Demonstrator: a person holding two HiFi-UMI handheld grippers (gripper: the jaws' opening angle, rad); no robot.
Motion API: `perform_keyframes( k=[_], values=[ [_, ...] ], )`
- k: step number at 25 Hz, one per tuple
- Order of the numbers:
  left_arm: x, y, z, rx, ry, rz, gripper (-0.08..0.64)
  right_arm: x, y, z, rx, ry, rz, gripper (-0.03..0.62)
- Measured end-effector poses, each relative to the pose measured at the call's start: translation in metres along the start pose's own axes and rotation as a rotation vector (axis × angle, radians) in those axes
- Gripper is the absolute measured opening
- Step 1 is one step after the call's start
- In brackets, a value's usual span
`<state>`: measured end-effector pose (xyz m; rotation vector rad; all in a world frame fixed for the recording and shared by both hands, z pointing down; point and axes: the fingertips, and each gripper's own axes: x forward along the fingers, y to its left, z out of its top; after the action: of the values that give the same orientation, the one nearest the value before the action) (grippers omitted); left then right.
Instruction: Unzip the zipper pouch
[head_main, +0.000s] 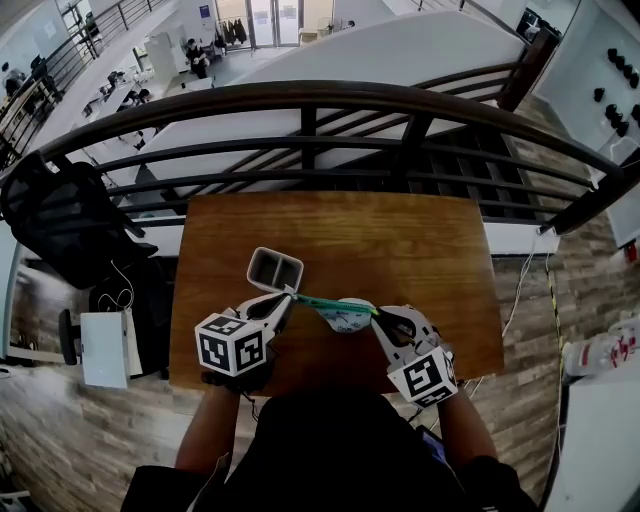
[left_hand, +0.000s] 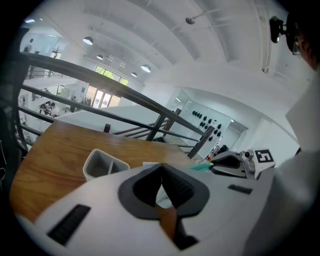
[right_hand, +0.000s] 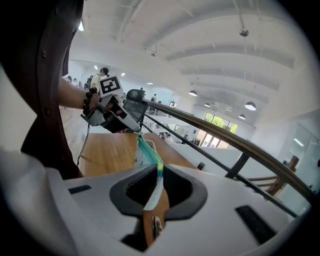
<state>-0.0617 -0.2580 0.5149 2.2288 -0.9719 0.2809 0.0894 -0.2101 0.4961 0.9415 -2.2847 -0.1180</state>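
Zipper pouch (head_main: 345, 312) hangs above the bench (head_main: 420, 240), just on the person's side of the grey two-slot container (head_main: 275, 270), stretched between both claws. Its green zipper edge runs side to side. The left claw (head_main: 290, 298), right beside the container, is pinched fully together on one end. The right claw (head_main: 383, 318), farther from the container, is clamped narrow on the other. Opening it probably means drawing the slider along that line. The right gripper view shows the green tape entering its jaws. The left gripper view shows only meeting pads, so whether they hold the slider's tab I cannot tell.
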Motion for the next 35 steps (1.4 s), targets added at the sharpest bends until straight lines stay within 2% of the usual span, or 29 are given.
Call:
perform_keyframes(
  k=[11,18,26,30,35],
  values=[
    [-0.006,0.005,0.000,0.029,-0.024,0.050,0.017,0.005,0.007,0.001,0.023,-0.019,0.022,0.037],
    [-0.022,0.014,0.005,-0.007,-0.076,0.061,0.018,0.015,0.018,0.006,0.031,-0.033,0.064,0.035],
    [-0.036,0.024,-0.013,-0.039,-0.068,0.090,0.018,0.028,0.014,0.003,0.130,-0.034,0.075,0.038],
    [-0.041,0.022,-0.016,-0.042,-0.066,0.098,0.018,0.031,0.002,-0.006,0.176,-0.018,0.028,0.041],
    [-0.044,0.024,-0.025,-0.045,-0.052,0.100,0.018,0.039,-0.006,-0.020,0.116,0.043,-0.053,0.056]
  ],
)
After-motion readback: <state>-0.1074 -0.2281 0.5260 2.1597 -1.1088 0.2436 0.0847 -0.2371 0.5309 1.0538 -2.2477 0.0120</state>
